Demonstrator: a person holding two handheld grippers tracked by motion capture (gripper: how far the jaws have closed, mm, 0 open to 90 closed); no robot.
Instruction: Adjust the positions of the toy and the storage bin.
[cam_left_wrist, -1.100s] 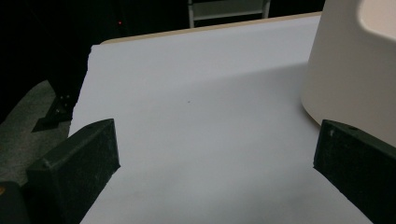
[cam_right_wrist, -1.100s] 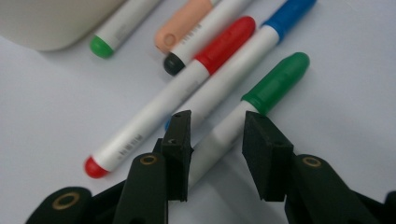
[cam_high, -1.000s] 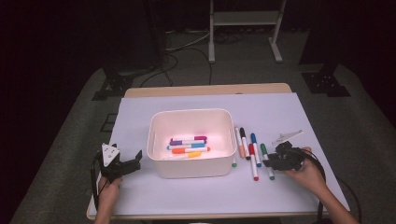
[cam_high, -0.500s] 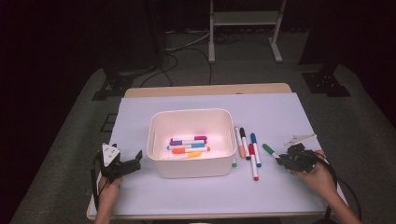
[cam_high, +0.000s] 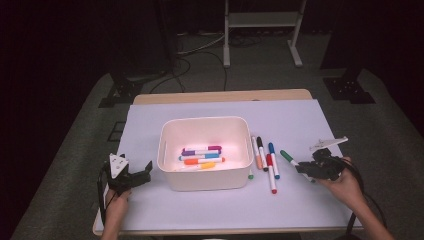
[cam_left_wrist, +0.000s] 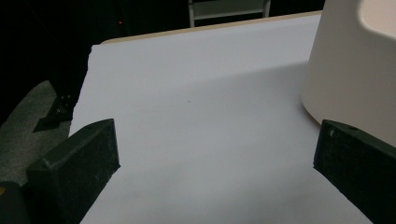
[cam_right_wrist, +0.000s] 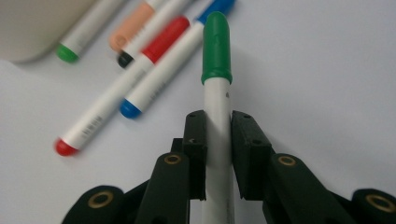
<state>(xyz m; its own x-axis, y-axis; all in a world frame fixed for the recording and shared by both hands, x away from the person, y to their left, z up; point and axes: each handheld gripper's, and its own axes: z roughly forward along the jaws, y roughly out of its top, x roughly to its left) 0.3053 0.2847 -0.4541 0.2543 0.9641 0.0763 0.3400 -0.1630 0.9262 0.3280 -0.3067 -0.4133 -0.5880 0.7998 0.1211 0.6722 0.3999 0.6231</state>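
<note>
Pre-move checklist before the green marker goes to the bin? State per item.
1. Right gripper clamped on the green-capped marker: ok, pads squeeze the white barrel.
2. Marker clear of the table: cannot tell.
3. White bin has room: ok, a few markers lie flat on its floor.
4. Path to the bin: ok if lifted over the loose markers lying between.
5. Left gripper out of the way: ok, open, beside the bin's left wall.
</note>
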